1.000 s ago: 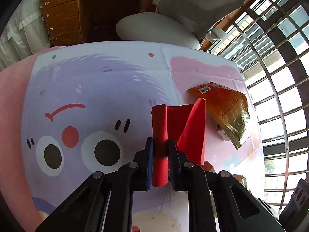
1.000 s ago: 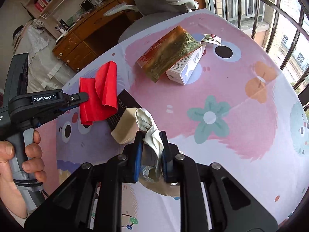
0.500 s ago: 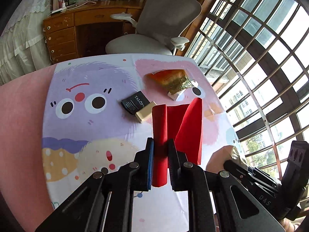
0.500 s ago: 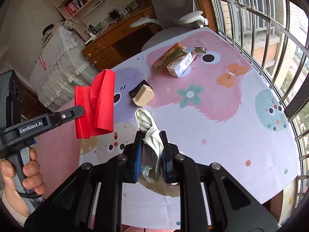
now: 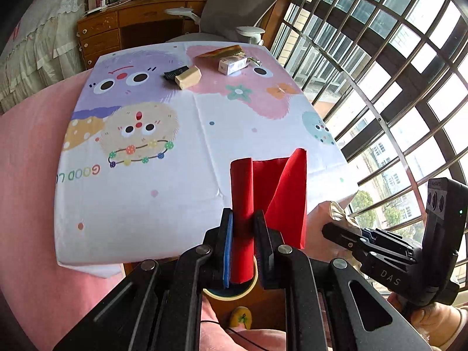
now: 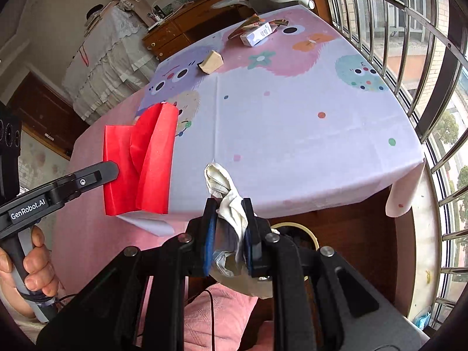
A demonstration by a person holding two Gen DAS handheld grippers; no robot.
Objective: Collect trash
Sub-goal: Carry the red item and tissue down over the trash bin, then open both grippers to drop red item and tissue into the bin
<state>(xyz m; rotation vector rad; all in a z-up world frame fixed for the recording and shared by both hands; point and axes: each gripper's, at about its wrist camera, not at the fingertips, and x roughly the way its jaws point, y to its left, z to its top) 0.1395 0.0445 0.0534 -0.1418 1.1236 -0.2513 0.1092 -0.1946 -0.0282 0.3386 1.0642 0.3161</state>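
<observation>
My left gripper [image 5: 244, 228] is shut on a folded red paper [image 5: 269, 193], held in the air off the table's near edge; the same red paper [image 6: 140, 163] shows at the left of the right wrist view. My right gripper [image 6: 231, 216] is shut on a crumpled whitish wrapper [image 6: 225, 187], also off the near edge. A round bin rim [image 5: 231, 291] sits on the floor just below the left gripper, and the bin rim [image 6: 295, 228] lies behind the right gripper. On the far end of the table lie a tan block [image 5: 188, 77], a black packet [image 5: 174, 73], a white box [image 5: 232, 64] and an orange bag [image 5: 219, 52].
The table [image 5: 163, 193] wears a cartoon cloth over a pink one. A grey office chair [image 5: 234, 5] and a wooden desk [image 5: 122, 26] stand beyond it. Barred windows [image 5: 380, 58] run along the right. A hand [image 6: 32, 266] grips the left handle.
Both grippers pulled back from over the table's far half to beyond its near edge, carrying the red paper and the wrapper. The floor bin has come into view beneath them.
</observation>
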